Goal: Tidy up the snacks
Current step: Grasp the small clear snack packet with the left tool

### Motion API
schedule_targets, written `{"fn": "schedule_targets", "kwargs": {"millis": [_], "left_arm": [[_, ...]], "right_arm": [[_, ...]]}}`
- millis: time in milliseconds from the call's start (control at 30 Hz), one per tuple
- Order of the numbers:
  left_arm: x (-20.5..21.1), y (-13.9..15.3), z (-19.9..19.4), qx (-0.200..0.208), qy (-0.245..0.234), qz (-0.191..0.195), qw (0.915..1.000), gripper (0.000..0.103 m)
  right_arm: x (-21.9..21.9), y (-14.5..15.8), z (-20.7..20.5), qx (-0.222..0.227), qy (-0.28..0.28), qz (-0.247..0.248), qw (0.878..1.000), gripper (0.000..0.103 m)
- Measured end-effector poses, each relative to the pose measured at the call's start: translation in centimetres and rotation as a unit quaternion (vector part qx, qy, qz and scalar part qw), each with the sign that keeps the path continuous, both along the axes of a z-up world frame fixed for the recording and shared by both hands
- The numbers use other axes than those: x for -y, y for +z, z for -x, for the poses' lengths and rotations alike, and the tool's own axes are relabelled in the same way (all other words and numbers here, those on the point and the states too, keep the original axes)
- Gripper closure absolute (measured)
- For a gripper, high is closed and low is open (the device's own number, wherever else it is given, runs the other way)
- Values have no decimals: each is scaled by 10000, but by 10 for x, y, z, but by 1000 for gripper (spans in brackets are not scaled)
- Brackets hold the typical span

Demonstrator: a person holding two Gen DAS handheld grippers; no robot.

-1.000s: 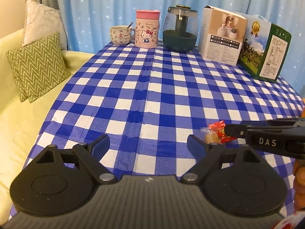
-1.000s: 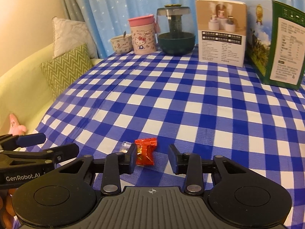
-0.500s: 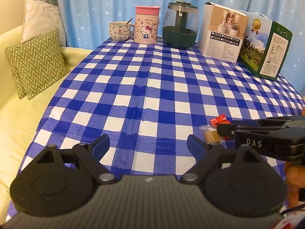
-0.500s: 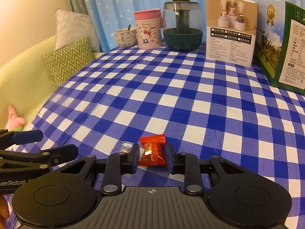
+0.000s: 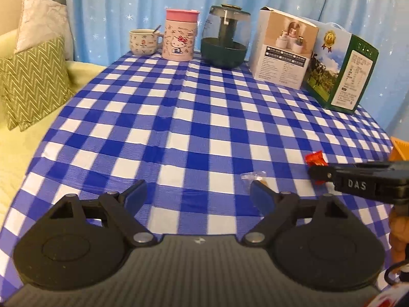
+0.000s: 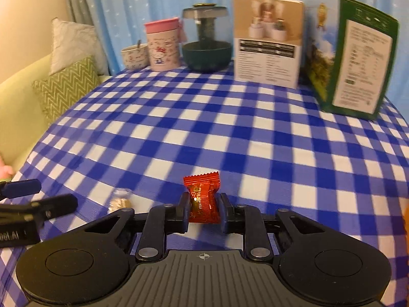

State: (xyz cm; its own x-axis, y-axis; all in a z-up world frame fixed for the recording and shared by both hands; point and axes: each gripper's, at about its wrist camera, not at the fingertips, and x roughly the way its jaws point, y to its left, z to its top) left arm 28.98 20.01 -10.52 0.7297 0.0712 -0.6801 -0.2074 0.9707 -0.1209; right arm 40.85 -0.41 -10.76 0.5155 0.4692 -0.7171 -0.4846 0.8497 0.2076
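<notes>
Right gripper [image 6: 204, 211] had just been closing and ended up pinching the red-wrapped candy [image 6: 203, 199], which a second earlier lay loose on the checked tablecloth [image 6: 230, 133] between spread fingers. Candy sat upright between the pads, its crimped top edge poking out above them. Left gripper [image 5: 198, 192] had narrowed slightly but its fingers were spread wide with nothing between them. Clear-wrapped snack [image 5: 255, 175] lay on the cloth, just beyond the left gripper's right fingertip; from the right wrist view it was just left of the right gripper. Along the far edge stood a mug [image 5: 143, 42], pink cup [image 5: 180, 37], dark-green humidifier [image 5: 225, 38], white box [image 5: 282, 48] and green box [image 5: 341, 70].
</notes>
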Motion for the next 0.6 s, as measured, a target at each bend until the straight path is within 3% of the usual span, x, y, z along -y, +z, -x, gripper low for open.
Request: {"fn": "schedule_targets", "kwargs": {"millis": [367, 500, 600], "left_arm": [[35, -3, -18, 124, -426, -125, 9989, 43], [44, -9, -26, 58, -564, -113, 9983, 59], [49, -14, -31, 54, -623, -192, 9979, 60]], "right_arm": [[38, -2, -8, -113, -416, -58, 9991, 80], [39, -2, -9, -137, -418, -100, 9990, 80], [37, -1, -10, -124, -401, -125, 9990, 80]]}}
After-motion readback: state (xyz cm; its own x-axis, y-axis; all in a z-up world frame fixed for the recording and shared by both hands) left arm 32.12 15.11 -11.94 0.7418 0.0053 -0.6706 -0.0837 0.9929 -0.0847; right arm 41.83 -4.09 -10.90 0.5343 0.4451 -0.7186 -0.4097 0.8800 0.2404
